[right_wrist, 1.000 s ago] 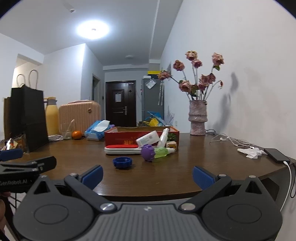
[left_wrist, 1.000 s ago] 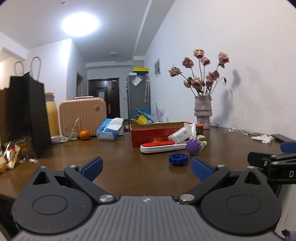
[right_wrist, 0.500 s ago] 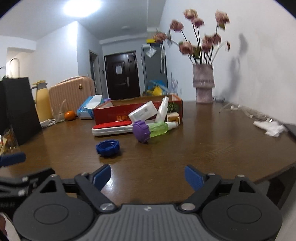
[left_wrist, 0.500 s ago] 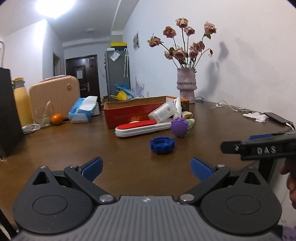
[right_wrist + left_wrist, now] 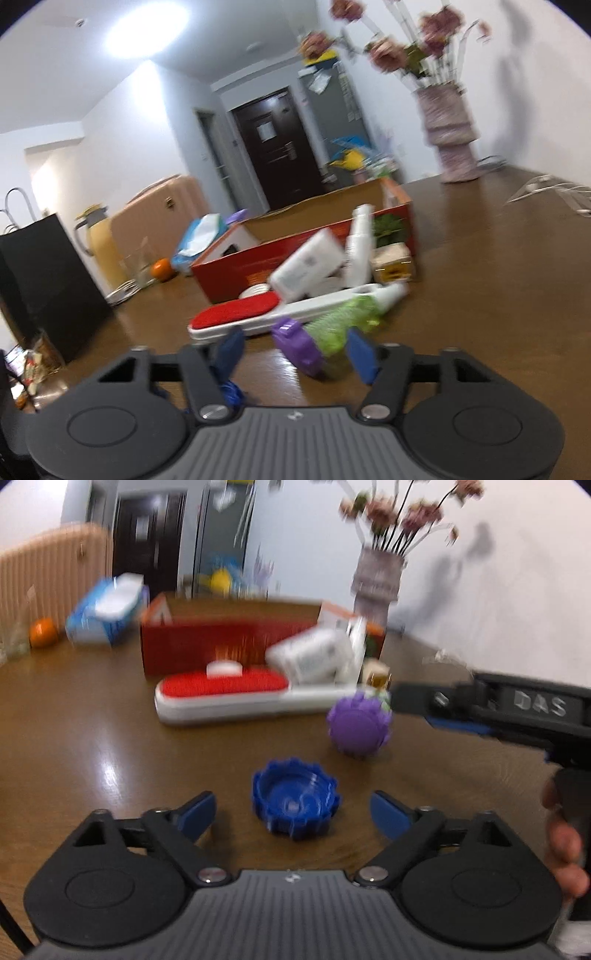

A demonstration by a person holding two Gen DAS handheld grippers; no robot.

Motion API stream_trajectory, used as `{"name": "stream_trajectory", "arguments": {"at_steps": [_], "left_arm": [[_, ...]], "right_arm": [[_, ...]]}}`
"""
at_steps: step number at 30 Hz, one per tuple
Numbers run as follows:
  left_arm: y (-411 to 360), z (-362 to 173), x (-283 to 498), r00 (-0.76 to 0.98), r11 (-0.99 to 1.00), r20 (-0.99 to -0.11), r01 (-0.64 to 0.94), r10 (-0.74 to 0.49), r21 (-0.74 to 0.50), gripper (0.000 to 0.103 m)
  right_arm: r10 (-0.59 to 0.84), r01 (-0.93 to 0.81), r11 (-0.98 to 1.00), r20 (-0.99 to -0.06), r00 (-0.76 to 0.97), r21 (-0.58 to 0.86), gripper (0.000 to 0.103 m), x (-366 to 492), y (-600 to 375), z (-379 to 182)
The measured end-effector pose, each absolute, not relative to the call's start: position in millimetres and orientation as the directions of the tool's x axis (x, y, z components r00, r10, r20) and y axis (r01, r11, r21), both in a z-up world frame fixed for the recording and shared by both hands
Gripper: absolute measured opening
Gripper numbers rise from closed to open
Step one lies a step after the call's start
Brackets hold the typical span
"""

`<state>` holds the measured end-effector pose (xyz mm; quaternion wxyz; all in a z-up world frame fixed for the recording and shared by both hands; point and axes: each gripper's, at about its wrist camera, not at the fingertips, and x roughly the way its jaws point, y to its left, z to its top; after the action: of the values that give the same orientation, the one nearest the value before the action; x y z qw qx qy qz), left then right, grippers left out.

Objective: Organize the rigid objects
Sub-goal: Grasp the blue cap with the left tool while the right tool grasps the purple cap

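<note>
A blue ridged cap (image 5: 294, 805) lies open side up on the brown table (image 5: 92, 746). My left gripper (image 5: 293, 813) straddles it, jaws closing, with a gap on each side of the cap. A green bottle (image 5: 341, 326) with a purple cap (image 5: 297, 345) lies on its side. My right gripper (image 5: 295, 352) is around its cap end, jaws closing, pads not pressing on it. In the left wrist view the purple cap (image 5: 358, 725) sits just under the right gripper's fingers (image 5: 454, 716). The blue cap (image 5: 231, 393) peeks out below the right gripper's left finger.
A red-and-white lint brush (image 5: 221, 694) lies behind the caps, before an open red cardboard box (image 5: 229, 642). A white box (image 5: 306, 267) and a white bottle (image 5: 360, 247) lean on the red box. A tissue pack (image 5: 107, 616), an orange (image 5: 43, 637), a vase (image 5: 448, 136) and a black bag (image 5: 40, 280) stand further off.
Both grippers have moved forward over the table and tipped down. The left one now straddles the blue cap, the right one the purple-capped bottle. Both pairs of jaws have narrowed.
</note>
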<state>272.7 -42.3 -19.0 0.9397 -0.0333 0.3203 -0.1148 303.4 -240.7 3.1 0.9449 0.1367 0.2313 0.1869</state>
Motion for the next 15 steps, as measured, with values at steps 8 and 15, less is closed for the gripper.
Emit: {"name": "stream_trajectory", "arguments": {"at_steps": [8,15], "left_arm": [[-28.3,-17.3,271.7,0.779,0.977,-0.59,0.154,-0.213,-0.148,0.054],[12.4,-14.9,242.0,0.8,0.994,-0.59,0.066,-0.108,-0.091,0.055]], "right_arm": [[0.367,-0.32,0.93,-0.44,0.819,0.18,0.019,322.9,-197.9,-10.9],[0.414,-0.501,0.862,-0.473,0.778,-0.071,0.014,272.4,-156.4,-17.7]]}}
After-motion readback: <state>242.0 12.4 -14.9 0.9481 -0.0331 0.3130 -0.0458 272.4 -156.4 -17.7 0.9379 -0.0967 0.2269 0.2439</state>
